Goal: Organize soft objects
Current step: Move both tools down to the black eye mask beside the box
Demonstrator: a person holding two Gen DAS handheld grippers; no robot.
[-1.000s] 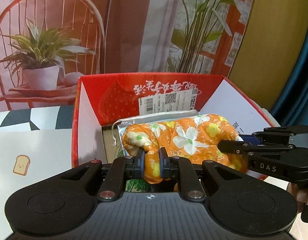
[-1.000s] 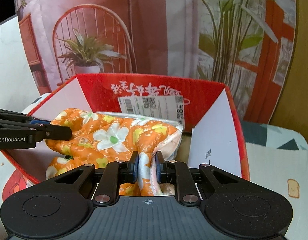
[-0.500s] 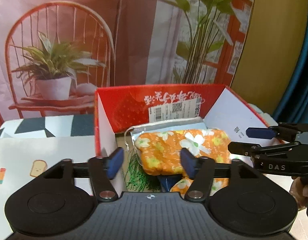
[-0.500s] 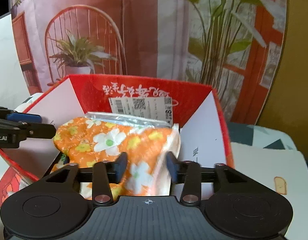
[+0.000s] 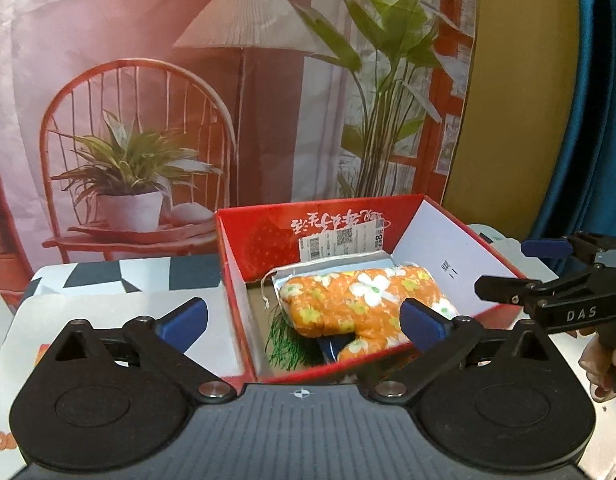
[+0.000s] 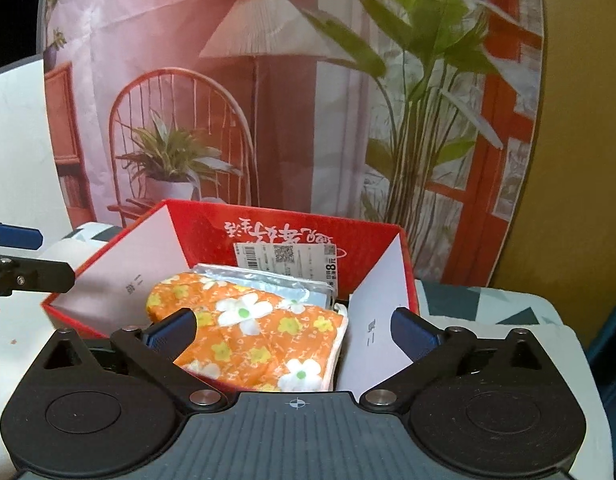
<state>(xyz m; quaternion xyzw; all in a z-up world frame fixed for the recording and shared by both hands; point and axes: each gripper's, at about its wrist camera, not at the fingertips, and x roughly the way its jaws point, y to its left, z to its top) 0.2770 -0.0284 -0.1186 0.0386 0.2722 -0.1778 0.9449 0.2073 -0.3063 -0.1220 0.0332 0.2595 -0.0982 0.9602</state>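
Left wrist view first: the left gripper [image 5: 303, 322] has its jaws spread wide and opening, its blue pads [image 5: 185, 318] clear of everything, and nothing is pinched between them. Beyond and between the jaws stands the red box [image 5: 267, 236] on the patterned surface [image 5: 119, 280]. Inside it lies the orange flowered cloth [image 5: 360, 304], folded into a soft bundle on top of a silvery packet [image 5: 328, 268], with a tuft of green strands [image 5: 283, 340] at its left end. The cloth sits past the fingertips, untouched. At the right edge the right gripper [image 5: 520, 272] reaches in over the box rim, held by a hand [image 5: 604, 364].

From the right wrist view, the left gripper [image 6: 23, 260] shows at the left edge. The right gripper [image 6: 295, 332] likewise has its jaws far apart and opening; the orange flowered cloth [image 6: 259, 332] lies in the red box [image 6: 211, 224] between and beyond them, free of both pads.
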